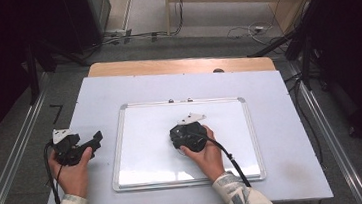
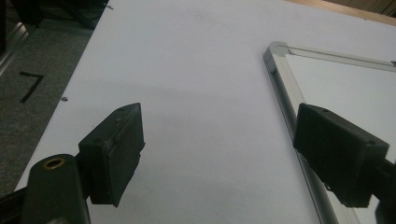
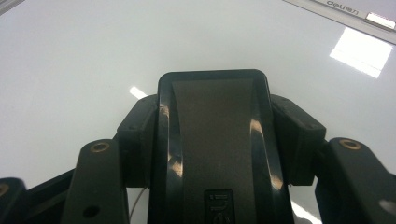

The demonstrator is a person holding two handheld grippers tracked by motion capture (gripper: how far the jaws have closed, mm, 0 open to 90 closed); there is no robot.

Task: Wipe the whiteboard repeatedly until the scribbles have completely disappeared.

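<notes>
right gripper [image 1: 188,131], jaws clamped on a black eraser [image 3: 215,144] over the whiteboard [image 1: 137,136] middle: keep eraser flat, pressure even; left gripper [image 1: 90,143] wide, idle beside the frame.

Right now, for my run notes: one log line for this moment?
right tool: shut on eraser | over whiteboard | left tool: open, beside board
</notes>
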